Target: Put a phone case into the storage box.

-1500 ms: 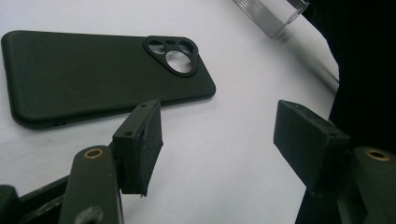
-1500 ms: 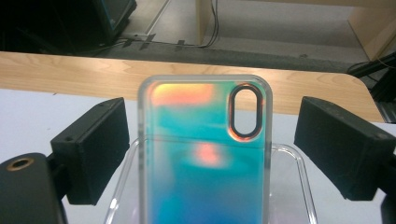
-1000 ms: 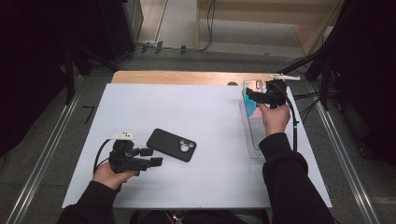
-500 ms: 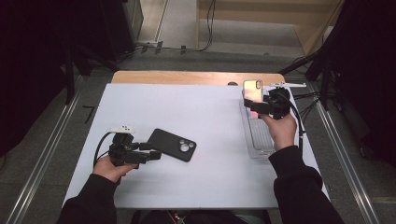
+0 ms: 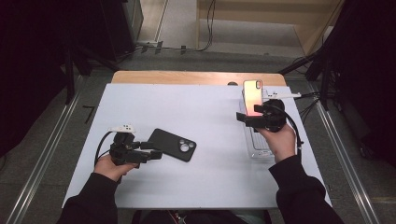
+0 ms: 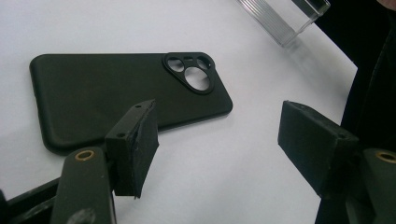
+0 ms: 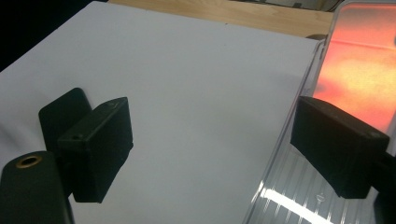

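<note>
Your left gripper [image 6: 219, 154] has its jaws spread, empty, just beside the black phone case [image 6: 126, 95] lying flat on the white table [image 5: 210, 116]. Your right gripper [image 7: 219, 149] has just been closing, nothing pinched; the phone [image 5: 252, 97] sits beside it over the clear tray [image 5: 257, 144].

We see a matte black phone case [image 5: 171, 144], a phone [image 5: 252, 97] glowing orange-pink, a clear ribbed tray [image 5: 258, 143], and a white table [image 5: 196, 112] edged in tan wood.
</note>
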The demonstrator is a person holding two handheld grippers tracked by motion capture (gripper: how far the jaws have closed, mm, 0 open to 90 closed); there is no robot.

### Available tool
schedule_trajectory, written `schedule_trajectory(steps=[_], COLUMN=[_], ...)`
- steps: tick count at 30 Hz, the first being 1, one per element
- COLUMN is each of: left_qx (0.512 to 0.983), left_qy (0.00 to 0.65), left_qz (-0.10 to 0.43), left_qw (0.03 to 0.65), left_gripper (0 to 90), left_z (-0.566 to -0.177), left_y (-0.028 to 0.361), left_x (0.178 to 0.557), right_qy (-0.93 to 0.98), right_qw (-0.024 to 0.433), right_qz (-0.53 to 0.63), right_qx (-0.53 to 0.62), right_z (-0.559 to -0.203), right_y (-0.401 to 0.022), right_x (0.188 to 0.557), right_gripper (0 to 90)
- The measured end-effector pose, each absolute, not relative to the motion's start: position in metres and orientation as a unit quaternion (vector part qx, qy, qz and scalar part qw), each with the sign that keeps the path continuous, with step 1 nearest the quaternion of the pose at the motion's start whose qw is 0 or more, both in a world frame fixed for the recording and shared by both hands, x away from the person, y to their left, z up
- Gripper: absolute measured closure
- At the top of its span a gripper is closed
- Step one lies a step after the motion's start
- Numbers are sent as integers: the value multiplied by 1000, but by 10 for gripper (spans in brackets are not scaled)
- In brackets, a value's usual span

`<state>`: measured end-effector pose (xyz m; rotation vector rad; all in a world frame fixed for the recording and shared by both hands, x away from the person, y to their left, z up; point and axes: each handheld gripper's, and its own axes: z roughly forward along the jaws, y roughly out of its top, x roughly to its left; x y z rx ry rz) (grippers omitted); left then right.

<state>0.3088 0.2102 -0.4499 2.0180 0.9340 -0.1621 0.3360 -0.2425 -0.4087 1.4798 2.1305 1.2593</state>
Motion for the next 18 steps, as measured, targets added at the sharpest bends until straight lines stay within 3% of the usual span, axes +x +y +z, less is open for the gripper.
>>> schedule_trajectory(steps=[18], left_qx=[812], left_qy=[369], left_qz=[-74], left_qw=[446], left_gripper=[293], left_z=[-450], left_y=[208], left_x=[306], right_qy=[767], right_qw=[65], right_qz=[458], right_qx=[444], right_z=[-420], right_y=[-231], right_x=[306], right_gripper=[117])
